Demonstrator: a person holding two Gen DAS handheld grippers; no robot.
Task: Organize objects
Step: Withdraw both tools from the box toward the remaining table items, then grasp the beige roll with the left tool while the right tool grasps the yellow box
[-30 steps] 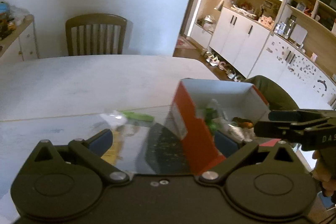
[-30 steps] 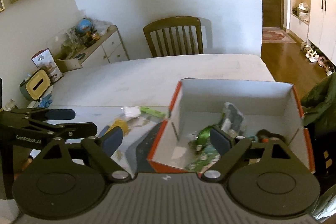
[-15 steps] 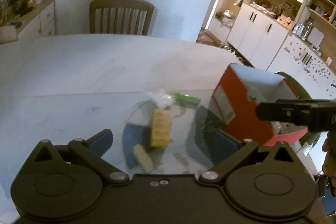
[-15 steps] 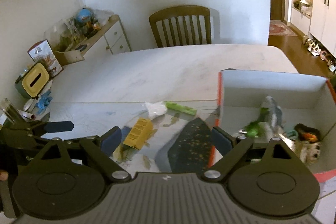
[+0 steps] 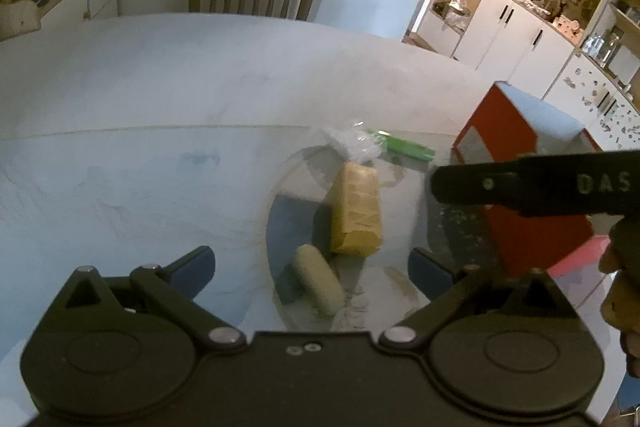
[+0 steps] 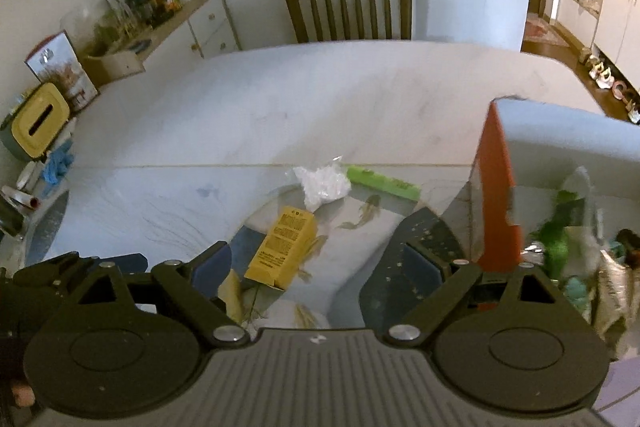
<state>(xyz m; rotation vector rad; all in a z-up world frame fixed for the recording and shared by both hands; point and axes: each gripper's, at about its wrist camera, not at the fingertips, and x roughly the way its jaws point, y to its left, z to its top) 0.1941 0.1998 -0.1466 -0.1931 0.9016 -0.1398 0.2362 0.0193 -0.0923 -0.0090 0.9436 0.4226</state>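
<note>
Yellow box point(image 5: 355, 213) on table betw. left gripper point(image 5: 310, 263) fingers; both grippers spread, empty, hovering low.

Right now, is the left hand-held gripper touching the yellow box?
Apart. Left wrist view: left hand-held gripper is open, with table visible between both fingertips and the yellow box.

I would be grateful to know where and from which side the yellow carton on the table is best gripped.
Probably across its two long sides near mid-length, coming from above. The yellow carton lies flat on the table, long and narrow. A pale capsule lies just off its near end; the open left gripper faces it.
</note>
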